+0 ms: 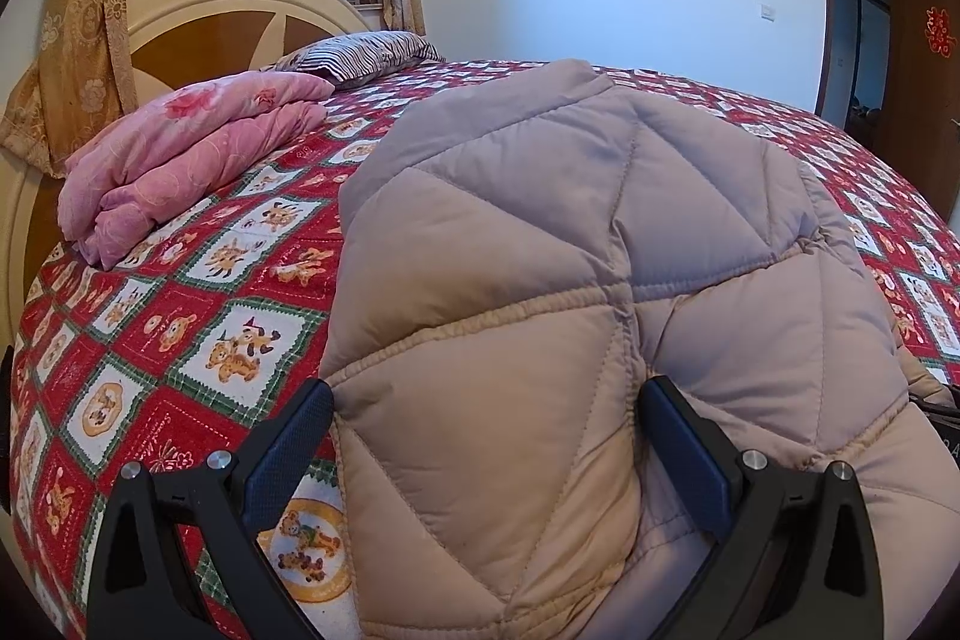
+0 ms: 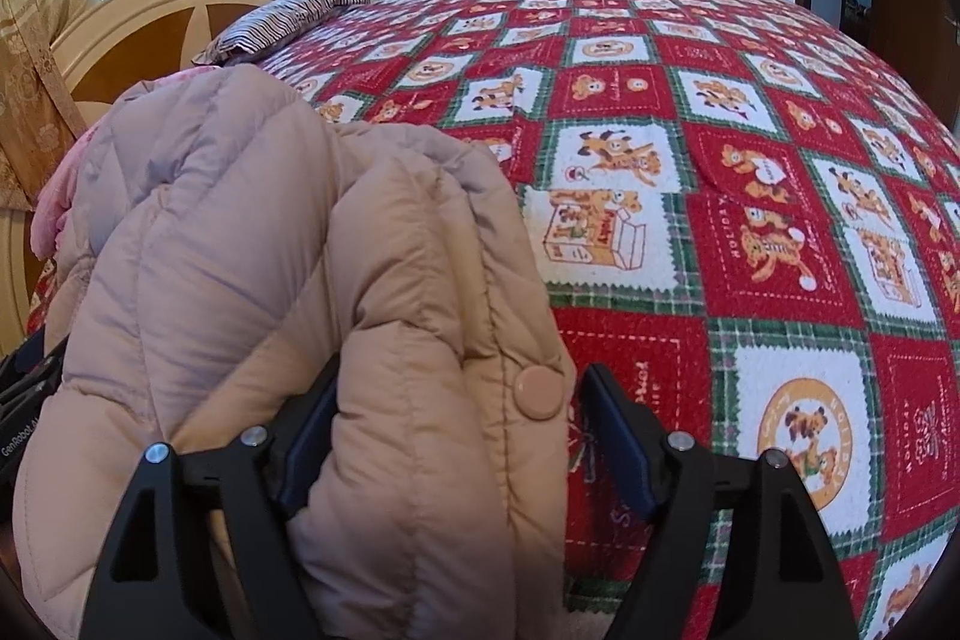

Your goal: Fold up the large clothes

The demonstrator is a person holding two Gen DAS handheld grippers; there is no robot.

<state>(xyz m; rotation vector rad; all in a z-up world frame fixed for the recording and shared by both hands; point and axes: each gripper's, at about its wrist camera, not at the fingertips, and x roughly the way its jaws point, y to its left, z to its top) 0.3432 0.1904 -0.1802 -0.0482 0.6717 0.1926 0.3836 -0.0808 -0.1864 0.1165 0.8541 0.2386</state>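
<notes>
Quilted jacket (image 1: 570, 250) on bedspread (image 1: 180, 316), near edge.
Left gripper (image 1: 486, 400) grasps a wide jacket fold; right gripper (image 2: 462, 400) released, fabric between spread jaws.

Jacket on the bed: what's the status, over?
Left gripper jaws wide around jacket, grip unclear. Right gripper open, one jaw clear of it. Jacket heaped on bed. Nothing in the way.
</notes>
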